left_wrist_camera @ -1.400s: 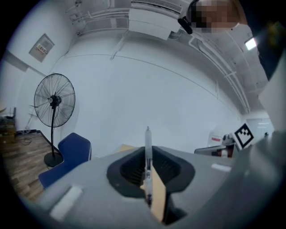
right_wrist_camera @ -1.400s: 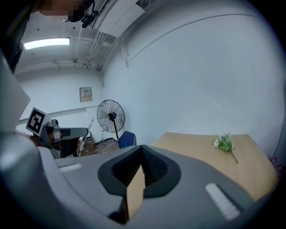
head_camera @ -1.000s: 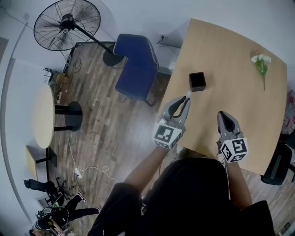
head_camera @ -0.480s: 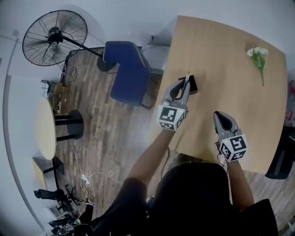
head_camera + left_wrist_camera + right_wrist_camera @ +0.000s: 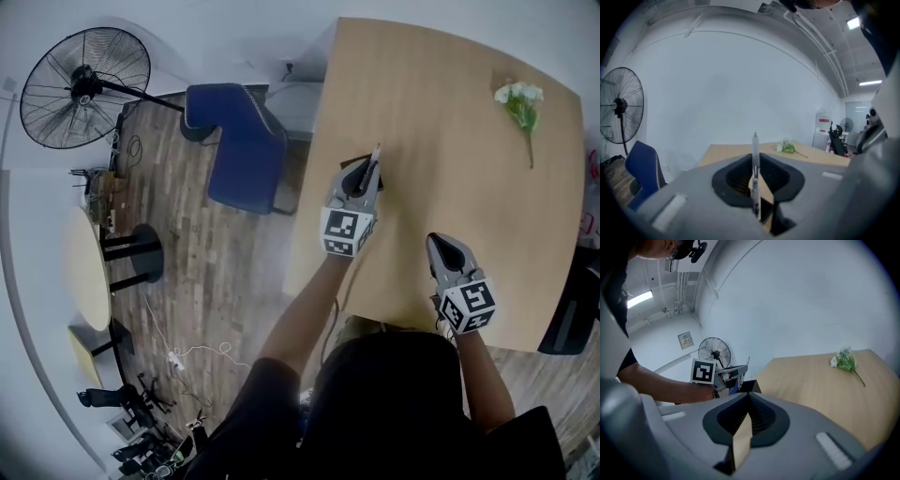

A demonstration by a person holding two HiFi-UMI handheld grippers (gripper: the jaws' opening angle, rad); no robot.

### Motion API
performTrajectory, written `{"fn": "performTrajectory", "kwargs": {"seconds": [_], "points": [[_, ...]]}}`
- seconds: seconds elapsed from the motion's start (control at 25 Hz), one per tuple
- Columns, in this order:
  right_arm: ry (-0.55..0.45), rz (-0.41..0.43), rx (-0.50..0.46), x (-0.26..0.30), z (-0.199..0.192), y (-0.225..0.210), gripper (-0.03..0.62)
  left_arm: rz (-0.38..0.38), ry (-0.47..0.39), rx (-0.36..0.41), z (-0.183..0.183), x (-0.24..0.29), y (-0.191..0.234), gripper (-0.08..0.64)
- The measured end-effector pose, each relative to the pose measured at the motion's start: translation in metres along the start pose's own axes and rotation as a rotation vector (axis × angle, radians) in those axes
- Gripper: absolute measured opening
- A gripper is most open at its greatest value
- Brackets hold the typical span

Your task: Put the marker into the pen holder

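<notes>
My left gripper (image 5: pixel 364 176) is shut on the thin grey marker (image 5: pixel 374 157), which sticks out past the fingertips. In the left gripper view the marker (image 5: pixel 755 150) stands upright between the closed jaws (image 5: pixel 755 171). The black square pen holder (image 5: pixel 749 386) sits near the table's left edge. The right gripper view shows the left gripper (image 5: pixel 733 373) right over it, and in the head view the gripper hides most of it. My right gripper (image 5: pixel 437 242) rests to the right, nearer the front edge, shut with nothing in it (image 5: pixel 749 397).
The wooden table (image 5: pixel 450 141) has a small white flower sprig (image 5: pixel 520 98) at its far right. Off the table's left edge stand a blue chair (image 5: pixel 234 145), a floor fan (image 5: pixel 84 84) and a round side table (image 5: pixel 84 267).
My left gripper has carried the marker forward from beside the pen holder to directly over it. The right gripper has stayed where it was.
</notes>
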State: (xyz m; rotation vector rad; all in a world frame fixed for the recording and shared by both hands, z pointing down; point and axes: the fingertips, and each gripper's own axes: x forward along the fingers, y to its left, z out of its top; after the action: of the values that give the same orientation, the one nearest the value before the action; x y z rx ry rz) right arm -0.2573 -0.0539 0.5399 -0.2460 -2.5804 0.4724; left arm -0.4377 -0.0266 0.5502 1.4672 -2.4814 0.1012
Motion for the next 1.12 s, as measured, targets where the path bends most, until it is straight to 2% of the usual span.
{"fn": "performTrajectory", "kwargs": {"seconds": [0.2, 0.36, 0.68, 1.12], "points": [[0.006, -0.009, 0.014, 0.011, -0.003, -0.020, 0.002, 0.060, 0.018, 0.013, -0.017, 0.008, 0.014, 0.051], [0.000, -0.005, 0.009, 0.019, 0.000, -0.025, 0.002, 0.100, 0.005, -0.007, -0.027, 0.005, 0.029, 0.052], [0.021, -0.023, -0.001, 0.021, -0.007, -0.029, 0.002, 0.141, -0.006, -0.008, -0.043, -0.001, 0.038, 0.055], [0.013, -0.041, -0.002, 0.014, -0.008, -0.022, 0.002, 0.153, 0.059, -0.004, -0.061, -0.003, 0.041, 0.058]]}}
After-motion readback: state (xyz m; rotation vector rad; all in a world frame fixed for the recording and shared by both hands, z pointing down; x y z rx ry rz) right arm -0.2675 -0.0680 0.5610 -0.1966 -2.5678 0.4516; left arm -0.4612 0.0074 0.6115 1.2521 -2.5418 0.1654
